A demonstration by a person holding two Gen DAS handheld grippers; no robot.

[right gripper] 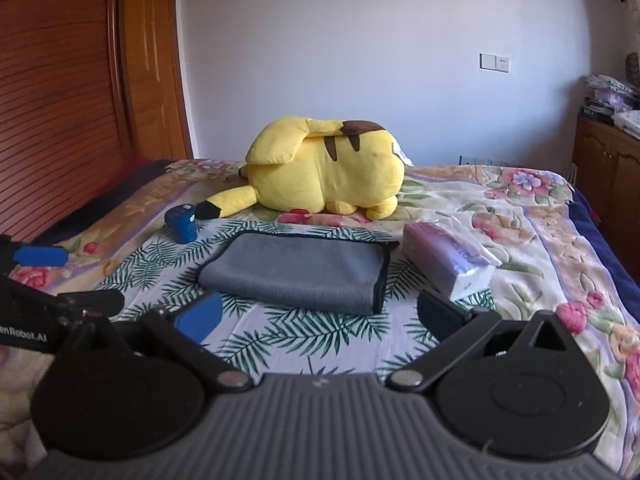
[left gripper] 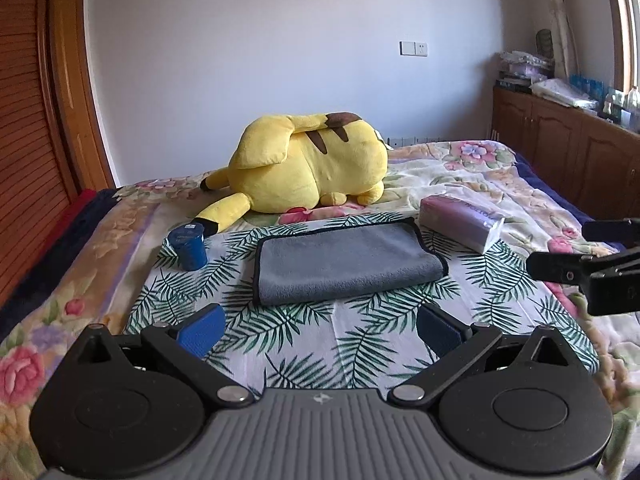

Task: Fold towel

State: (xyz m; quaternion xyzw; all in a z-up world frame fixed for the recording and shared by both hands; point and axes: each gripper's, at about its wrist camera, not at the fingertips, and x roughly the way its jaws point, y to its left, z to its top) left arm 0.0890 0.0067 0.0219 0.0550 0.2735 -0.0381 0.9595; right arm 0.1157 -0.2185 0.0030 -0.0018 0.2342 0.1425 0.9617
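The grey towel (left gripper: pixel 344 264), edged in black, lies already folded on a palm-leaf cloth (left gripper: pixel 352 344) spread over the flowered bed (left gripper: pixel 500 184), its folded edge toward the camera in the left wrist view. A blue cylindrical can (left gripper: pixel 188 247) stands on the cloth to the towel's left, apart from it, and a purple tissue pack (left gripper: pixel 460 220) lies to its right, just beside the far corner. Behind them a yellow plush toy (left gripper: pixel 308 164) rests on the bed. The left tool (left gripper: pixel 320 330) hangs near the towel's front edge with its jaws wide and nothing between them; the right tool (right gripper: pixel 320 316) is likewise spread wide and empty, close to the towel's near edge without touching it
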